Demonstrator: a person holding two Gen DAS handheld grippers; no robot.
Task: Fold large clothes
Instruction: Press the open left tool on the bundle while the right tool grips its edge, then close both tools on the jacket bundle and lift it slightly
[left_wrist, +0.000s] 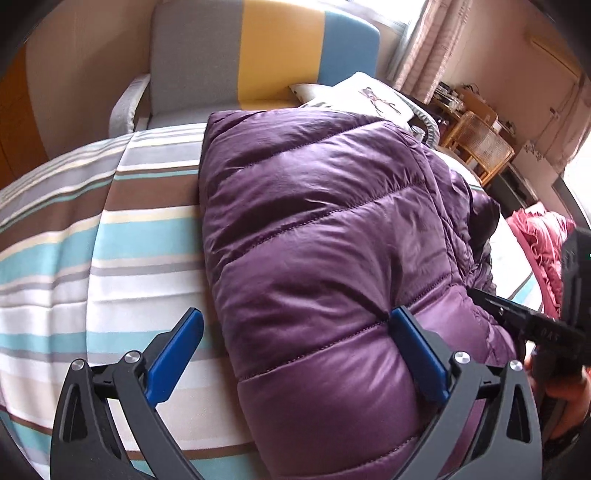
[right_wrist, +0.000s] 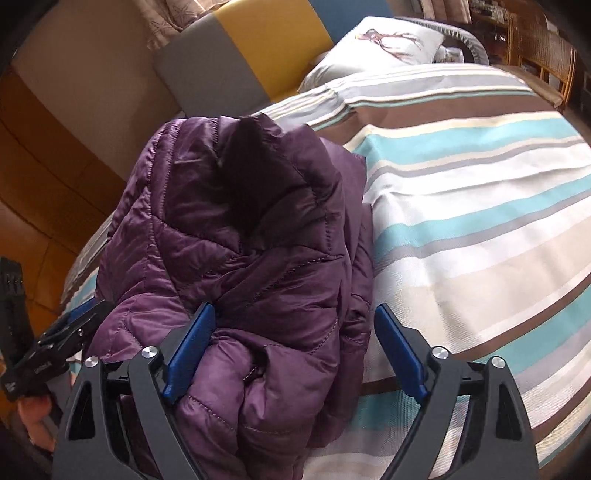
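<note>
A bed (left_wrist: 92, 236) covered with a sheet striped in white, turquoise, grey and brown fills both views. Behind it, a headboard (left_wrist: 266, 48) in grey, yellow and blue panels is seen, with a white pillow (left_wrist: 369, 96) lying at its foot. On the sheet a purple quilted jacket (left_wrist: 325, 236) is laid in a bulky folded bundle — its dark lining is exposed at the top in the right wrist view. A wicker chair (left_wrist: 476, 144) is placed beyond the bed, and a pink ruffled cloth (left_wrist: 543, 254) is seen at the far right. The left gripper (left_wrist: 295, 354) is held with its jaws wide apart, the near edge of the jacket lying between the blue pads unclamped. The right gripper (right_wrist: 295, 350) is likewise spread — jacket fabric bulges between its pads, nothing being pinched.
</note>
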